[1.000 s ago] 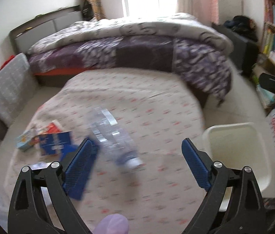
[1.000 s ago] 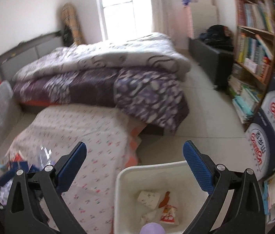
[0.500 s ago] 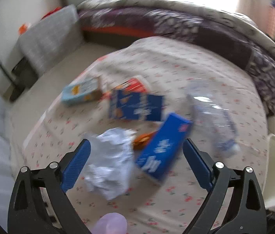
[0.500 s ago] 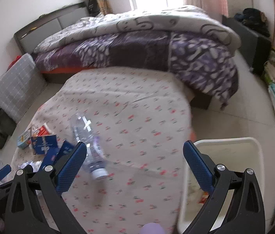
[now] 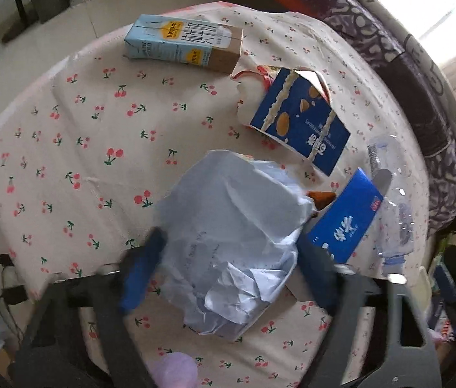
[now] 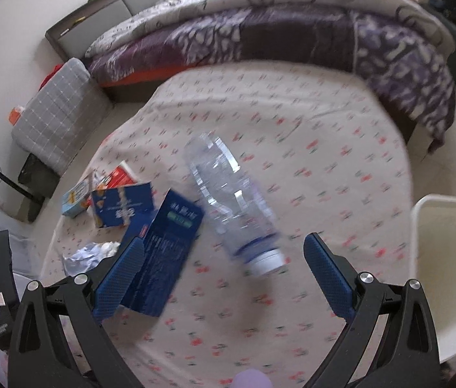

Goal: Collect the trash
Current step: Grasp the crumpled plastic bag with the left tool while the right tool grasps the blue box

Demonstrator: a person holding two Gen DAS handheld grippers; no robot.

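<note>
A crumpled white paper lies on the cherry-print cloth. My left gripper is open, its fingers on either side of the paper. Around it lie a blue carton, a dark blue snack box, a pale blue milk carton and a clear plastic bottle. In the right wrist view my right gripper is open and empty above the clear bottle, with the blue carton by its left finger. The paper shows at the lower left.
A white trash bin stands at the right edge of the cloth. A bed with a purple quilt lies behind. A grey checked cushion leans at the left wall.
My left gripper has swung left and down over the trash pile and now straddles the crumpled paper. My right gripper has moved from over the bin to over the bottle.
</note>
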